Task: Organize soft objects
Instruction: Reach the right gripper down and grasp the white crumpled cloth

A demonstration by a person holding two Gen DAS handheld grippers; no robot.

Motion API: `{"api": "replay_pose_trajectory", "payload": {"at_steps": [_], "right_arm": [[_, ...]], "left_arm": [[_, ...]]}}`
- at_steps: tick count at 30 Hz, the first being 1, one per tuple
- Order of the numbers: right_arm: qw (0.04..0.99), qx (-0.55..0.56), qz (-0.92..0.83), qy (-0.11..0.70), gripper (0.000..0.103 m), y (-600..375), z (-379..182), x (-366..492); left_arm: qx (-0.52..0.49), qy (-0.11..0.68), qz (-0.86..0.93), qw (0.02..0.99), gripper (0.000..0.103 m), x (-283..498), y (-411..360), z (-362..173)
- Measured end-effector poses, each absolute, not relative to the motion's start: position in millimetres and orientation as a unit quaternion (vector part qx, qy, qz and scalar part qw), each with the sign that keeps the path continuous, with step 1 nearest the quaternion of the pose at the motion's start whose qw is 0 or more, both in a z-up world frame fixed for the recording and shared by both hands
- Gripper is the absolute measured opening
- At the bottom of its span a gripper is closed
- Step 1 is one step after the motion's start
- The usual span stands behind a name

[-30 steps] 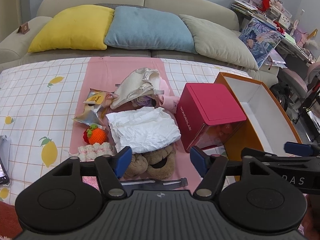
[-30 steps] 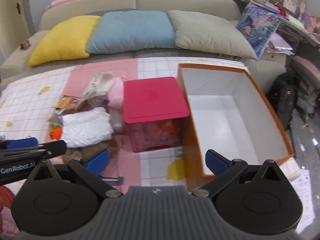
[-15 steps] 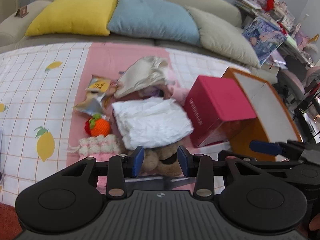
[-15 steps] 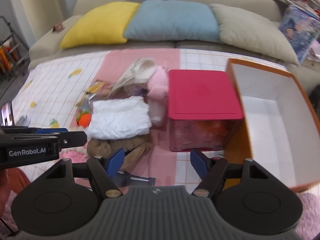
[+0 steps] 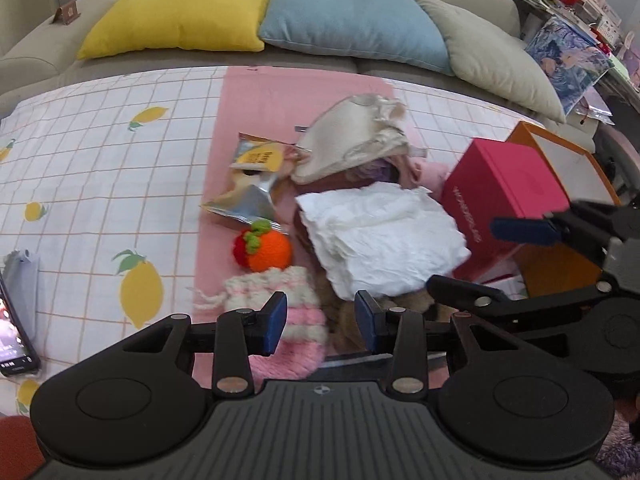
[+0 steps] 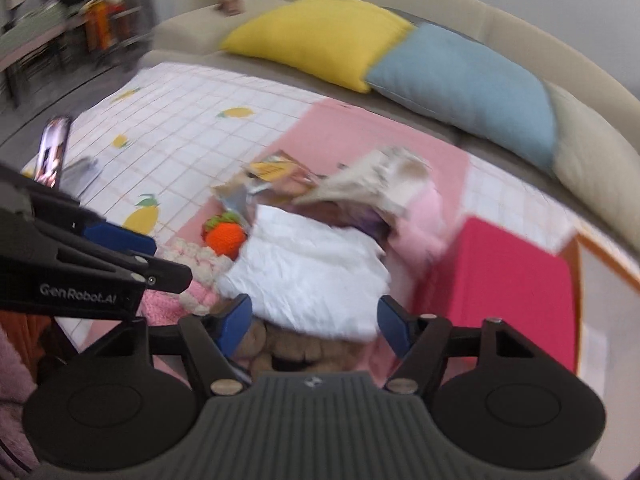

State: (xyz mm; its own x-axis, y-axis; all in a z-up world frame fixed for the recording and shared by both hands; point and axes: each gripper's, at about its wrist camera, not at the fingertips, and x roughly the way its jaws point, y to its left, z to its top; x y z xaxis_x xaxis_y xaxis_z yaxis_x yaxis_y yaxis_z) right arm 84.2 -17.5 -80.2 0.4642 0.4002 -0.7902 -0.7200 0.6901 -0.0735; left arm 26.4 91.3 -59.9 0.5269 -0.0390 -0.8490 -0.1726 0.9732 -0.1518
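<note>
Two hand-held tools hover low over a heap of soft things on a pink mat point(image 5: 256, 92) laid across a lemon-print checked cloth point(image 5: 100, 168). The left tool point(image 5: 321, 322) has its jaws closing, nothing yet pinched, over the seam between a pink-and-cream knitted pouch point(image 5: 280, 300) and a brown plush toy point(image 6: 296, 350). The right tool point(image 6: 316, 320) stands part open and empty above a crinkled white folded cloth point(image 6: 308, 276) lying on that plush.

A clean pick likely means pinching one item alone, low on its bulk, since the loose knit and slack cloth will sag and drag neighbours. A crocheted orange fruit point(image 5: 266, 246), round and firm-looking, sits just beside the pouch. The pink lidded box point(image 5: 508, 184) and orange-walled box point(image 5: 560, 268) wait near; motion blur softens the right view, so edges there are uncertain.
</note>
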Motion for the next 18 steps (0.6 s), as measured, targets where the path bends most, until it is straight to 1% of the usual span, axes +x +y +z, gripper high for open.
{"api": "replay_pose_trajectory", "payload": {"at_steps": [1, 3, 4, 5, 7, 10, 14, 15, 17, 18], "right_arm": [[0.826, -0.215, 0.346, 0.389, 0.075, -12.3, -82.6, 87.6], [0.819, -0.236, 0.357, 0.382, 0.083, -3.3, -87.4, 94.2], [0.816, -0.246, 0.362, 0.378, 0.09, 1.0, -89.7, 96.9], [0.811, -0.254, 0.372, 0.373, 0.093, 5.1, -91.6, 98.8], [0.798, -0.266, 0.396, 0.37, 0.094, 14.0, -96.6, 101.6], [0.784, -0.277, 0.41, 0.375, 0.094, 25.2, -108.6, 107.4], [0.783, -0.259, 0.399, 0.401, 0.093, 32.9, -126.0, 121.8], [0.781, -0.251, 0.397, 0.412, 0.091, 33.6, -129.9, 125.1], [0.776, -0.224, 0.396, 0.437, 0.078, 31.0, -136.1, 131.4], [0.776, -0.204, 0.395, 0.448, 0.077, 29.0, -137.3, 133.7]], "left_arm": [[-0.105, 0.485, 0.043, 0.867, 0.043, 27.9, 92.6, -60.3], [-0.106, 0.487, 0.046, 0.866, 0.044, 31.8, 96.4, -62.6], [-0.108, 0.49, 0.049, 0.864, 0.046, 33.6, 99.1, -64.6], [-0.108, 0.492, 0.051, 0.862, 0.047, 35.2, 100.9, -66.4], [-0.107, 0.497, 0.06, 0.859, 0.048, 37.6, 103.3, -69.6], [-0.112, 0.501, 0.062, 0.856, 0.049, 39.7, 105.4, -72.0], [-0.109, 0.505, 0.074, 0.853, 0.052, 40.8, 105.2, -73.3], [-0.111, 0.507, 0.079, 0.851, 0.052, 41.5, 105.8, -74.1], [-0.113, 0.508, 0.081, 0.85, 0.053, 41.8, 106.8, -74.8], [-0.113, 0.508, 0.08, 0.85, 0.053, 41.8, 106.6, -75.1]]}}
